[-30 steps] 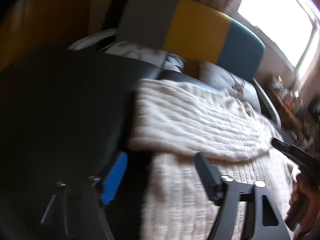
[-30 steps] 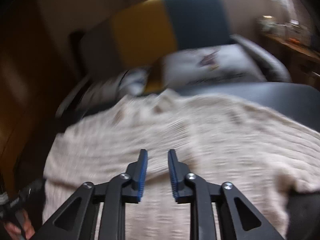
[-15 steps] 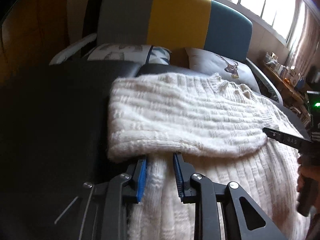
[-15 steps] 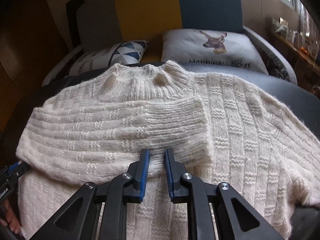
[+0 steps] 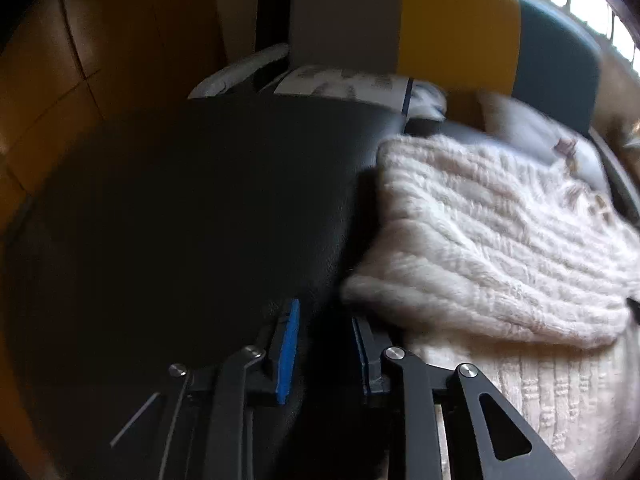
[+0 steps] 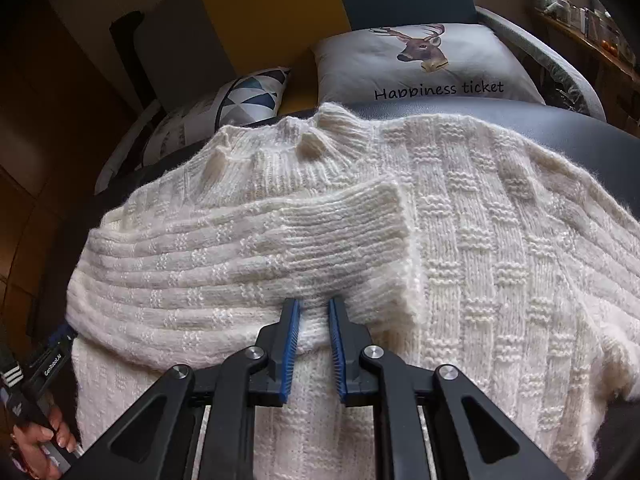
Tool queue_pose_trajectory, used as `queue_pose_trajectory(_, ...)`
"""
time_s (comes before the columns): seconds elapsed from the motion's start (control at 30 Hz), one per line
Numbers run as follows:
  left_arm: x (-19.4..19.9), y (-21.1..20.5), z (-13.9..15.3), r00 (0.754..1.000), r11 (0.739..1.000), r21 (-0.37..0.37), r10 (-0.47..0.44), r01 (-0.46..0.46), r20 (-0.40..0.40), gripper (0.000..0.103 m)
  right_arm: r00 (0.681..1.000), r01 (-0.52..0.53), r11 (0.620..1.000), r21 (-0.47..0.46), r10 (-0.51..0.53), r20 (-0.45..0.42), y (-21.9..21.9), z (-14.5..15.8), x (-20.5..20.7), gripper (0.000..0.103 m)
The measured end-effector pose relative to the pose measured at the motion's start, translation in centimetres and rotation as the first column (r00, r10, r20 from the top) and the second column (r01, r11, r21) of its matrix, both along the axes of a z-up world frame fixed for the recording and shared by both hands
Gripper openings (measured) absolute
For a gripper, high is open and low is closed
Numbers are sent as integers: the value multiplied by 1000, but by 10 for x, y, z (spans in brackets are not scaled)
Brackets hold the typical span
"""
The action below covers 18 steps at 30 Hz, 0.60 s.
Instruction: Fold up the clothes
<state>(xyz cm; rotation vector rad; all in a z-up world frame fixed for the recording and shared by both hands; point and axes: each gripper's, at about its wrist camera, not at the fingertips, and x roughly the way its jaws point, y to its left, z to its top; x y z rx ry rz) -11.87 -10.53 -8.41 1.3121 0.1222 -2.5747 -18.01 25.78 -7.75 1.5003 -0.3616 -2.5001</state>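
Cream knitted sweater (image 6: 460,240) spread over a dark leather seat (image 5: 200,208), filling the centre of the right wrist view; one sleeve (image 6: 248,256) folded across the chest, cuff at mid-frame; right gripper (image 6: 314,312) at lower centre, blue pads pinching the sleeve's lower edge; left gripper (image 5: 322,316) at the bottom of its own view, jaws narrowly apart over bare leather, just left of the sweater's edge, grasping nothing; deer-print cushion (image 6: 420,64) at upper right; triangle-patterned cushion (image 6: 240,100) at upper left.
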Motion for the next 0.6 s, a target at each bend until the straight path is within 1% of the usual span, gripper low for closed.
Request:
queue_pose_trajectory(0.07,1,2,-1,1000,996,-85,-17,18,13,26,1000,1,1000,0,-1,-6,0,-1,2,13)
queue_pose_trajectory(0.1,2,1,-2,1000,994,-107,-17,18,17,27,1000,2,1000,-1,-2,-9,0,-1,3,13)
queue_pose_trajectory(0.17,5,-5,0,1000,997,-78,-17,17,4,27,1000,10,1000,-3,-10,-16,0,-2,4,13)
queue_pose_trajectory(0.2,8,-10,1,1000,999,-38,-12,12,1,27,1000,13,1000,-4,-13,-21,0,-2,5,13)
queue_pose_trajectory(0.23,13,-16,5,1000,1000,25,-4,4,-11,27,1000,12,1000,1,-12,-27,-1,0,6,13)
queue_pose_trajectory(0.27,18,-18,10,999,998,61,1,1,-33,27,999,8,1000,7,-8,-35,-2,3,7,13)
queue_pose_trajectory(0.33,28,-20,20,997,991,131,9,1,-75,27,998,-15,999,32,17,-66,-3,15,10,20)
queue_pose_trajectory(0.37,30,-12,24,996,991,132,-15,27,-88,27,995,-17,999,44,21,-101,-3,24,14,24)
queue_pose_trajectory(0.4,32,-5,28,994,990,133,-39,52,-101,27,991,-16,998,53,23,-135,-1,33,18,25)
queue_pose_trajectory(0.43,33,3,32,992,988,132,-64,78,-112,27,988,-11,999,51,19,-155,2,40,21,26)
queue_pose_trajectory(0.47,32,13,33,990,986,125,-94,106,-102,27,986,-2,999,46,10,-166,6,45,23,28)
queue_pose_trajectory(0.53,28,34,31,984,978,132,-151,162,-92,27,991,53,998,25,-50,-127,20,45,20,28)
queue_pose_trajectory(0.6,25,49,24,982,977,115,-173,181,-75,27,989,113,994,12,-112,-93,32,39,16,28)
